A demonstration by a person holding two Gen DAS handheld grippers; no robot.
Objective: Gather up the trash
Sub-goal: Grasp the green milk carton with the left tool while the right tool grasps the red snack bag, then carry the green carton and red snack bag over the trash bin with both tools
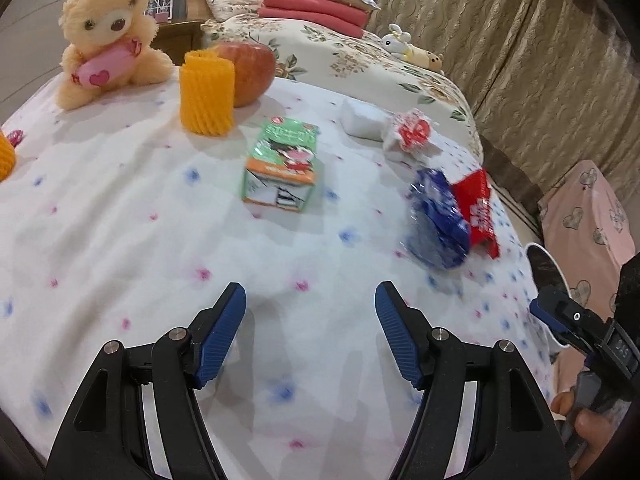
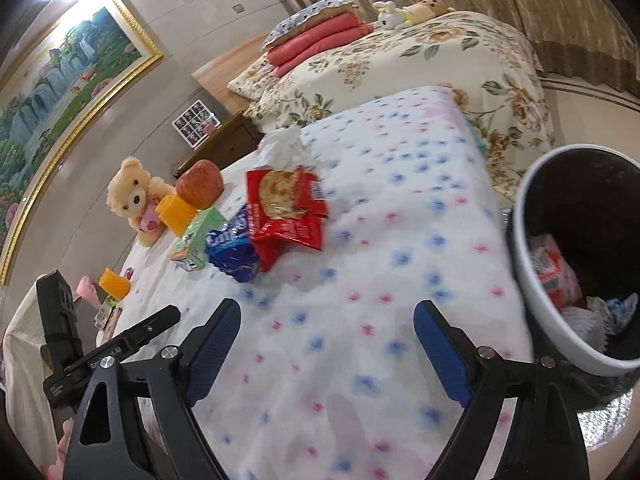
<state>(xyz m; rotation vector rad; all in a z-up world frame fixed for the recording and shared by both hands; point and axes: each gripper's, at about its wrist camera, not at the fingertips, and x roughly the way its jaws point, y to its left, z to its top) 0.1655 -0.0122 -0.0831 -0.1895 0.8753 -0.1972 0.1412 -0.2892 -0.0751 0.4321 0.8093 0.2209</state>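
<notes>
Left gripper (image 1: 310, 308), bottom centre of the left wrist view: jaws spread wide, nothing between them, hovering over the dotted white blanket (image 1: 120, 240). Right gripper (image 2: 326, 320), bottom centre of the right wrist view: also wide apart, nothing held.

Trash on the blanket: green carton (image 1: 282, 164) mid-frame in the left view, lying flat. Blue wrapper (image 1: 438, 220) at right of centre, touching the red snack bag (image 1: 478, 208) just to its right. Red-and-white wrapper (image 1: 410, 134) above them, next to a white tissue pack (image 1: 362, 118). In the right view the red snack bag (image 2: 286, 208) sits centre-left, blue wrapper (image 2: 232, 250) against its lower left, carton (image 2: 196, 238) further left, crumpled tissue (image 2: 280, 146) above.

Bin (image 2: 532, 280) at the right edge of the right view, beside the bed edge, white rim, black liner, wrappers already inside.

Not trash: teddy bear (image 1: 106, 36) upper left, orange ribbed cylinder (image 1: 206, 94), apple (image 1: 250, 72) just behind it. Pillows and small plush toys at top.
</notes>
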